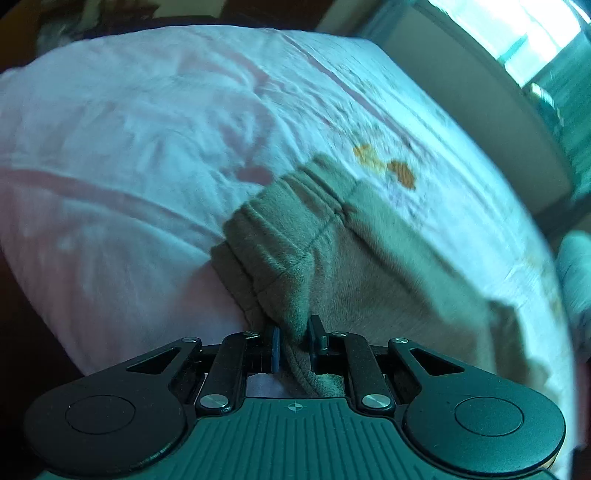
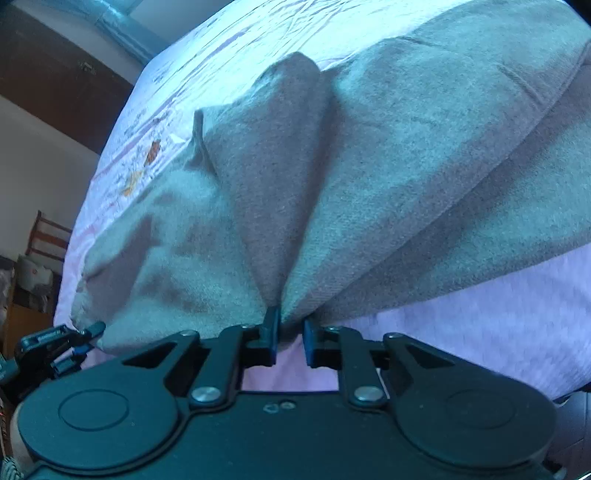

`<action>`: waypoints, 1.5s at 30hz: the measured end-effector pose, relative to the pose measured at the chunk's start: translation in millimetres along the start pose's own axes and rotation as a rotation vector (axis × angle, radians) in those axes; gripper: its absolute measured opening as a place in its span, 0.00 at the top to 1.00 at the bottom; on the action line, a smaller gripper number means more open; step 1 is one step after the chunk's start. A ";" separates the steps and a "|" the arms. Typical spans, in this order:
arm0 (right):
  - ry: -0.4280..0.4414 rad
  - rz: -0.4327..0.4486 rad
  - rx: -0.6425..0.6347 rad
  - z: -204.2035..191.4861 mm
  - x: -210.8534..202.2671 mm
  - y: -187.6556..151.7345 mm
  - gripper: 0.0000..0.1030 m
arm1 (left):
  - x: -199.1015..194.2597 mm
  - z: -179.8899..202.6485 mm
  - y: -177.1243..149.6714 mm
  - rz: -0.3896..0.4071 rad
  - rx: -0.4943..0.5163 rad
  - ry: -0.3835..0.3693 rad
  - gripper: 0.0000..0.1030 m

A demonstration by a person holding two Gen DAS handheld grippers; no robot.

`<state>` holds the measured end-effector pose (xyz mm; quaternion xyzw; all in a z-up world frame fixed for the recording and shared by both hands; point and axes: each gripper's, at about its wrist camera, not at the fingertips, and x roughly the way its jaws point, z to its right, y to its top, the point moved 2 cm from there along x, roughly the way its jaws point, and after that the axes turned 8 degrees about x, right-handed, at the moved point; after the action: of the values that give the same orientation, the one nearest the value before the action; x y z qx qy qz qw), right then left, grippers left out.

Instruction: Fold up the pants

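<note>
Grey-brown fleece pants (image 1: pixel 369 266) lie on a bed with a pale pink sheet (image 1: pixel 129 147). My left gripper (image 1: pixel 294 341) is shut on the pants at the ribbed waistband, and the cloth bunches up between its fingers. In the right wrist view the pants (image 2: pixel 369 166) spread across the bed, with a raised fold running up from my right gripper (image 2: pixel 290 338). The right gripper is shut on the pants' near edge. The left gripper also shows in the right wrist view (image 2: pixel 62 343), at the pants' left corner.
The sheet has pink stripes and an orange printed motif (image 1: pixel 388 166) just beyond the waistband. A bright window (image 1: pixel 517 33) is at the far right. A dark wall and wooden furniture (image 2: pixel 40 236) stand past the bed's left side.
</note>
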<state>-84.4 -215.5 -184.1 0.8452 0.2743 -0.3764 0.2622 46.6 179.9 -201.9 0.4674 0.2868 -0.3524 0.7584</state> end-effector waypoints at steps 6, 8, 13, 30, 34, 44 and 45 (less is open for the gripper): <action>-0.015 0.024 -0.042 2.8 -5.9 2.5 0.79 | -31.8 19.5 3.1 0.108 0.081 0.078 0.79; -0.023 0.035 -0.056 3.9 -8.2 3.3 0.77 | -24.6 27.4 4.8 0.096 0.123 0.087 0.79; -0.035 0.060 -0.053 13.3 -17.7 8.8 0.72 | -10.2 54.1 -11.1 0.020 0.234 0.119 0.79; -0.105 0.144 0.064 72.8 -48.5 53.2 0.71 | 35.2 223.1 -120.5 -0.278 0.518 -0.166 0.79; -0.115 0.160 0.187 95.0 -50.4 75.8 0.72 | 37.1 219.9 -118.0 -0.294 0.488 -0.151 0.79; -0.208 0.161 0.226 101.3 -33.2 109.3 0.95 | 32.9 241.6 -139.1 -0.245 0.659 -0.063 0.79; -0.211 0.159 0.210 100.1 -33.3 110.1 0.97 | 32.7 242.5 -138.8 -0.245 0.662 -0.060 0.79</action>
<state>-79.7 -367.8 -190.0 0.8428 0.1370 -0.4676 0.2288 -19.9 -93.4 -200.6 0.6393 0.1885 -0.5282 0.5261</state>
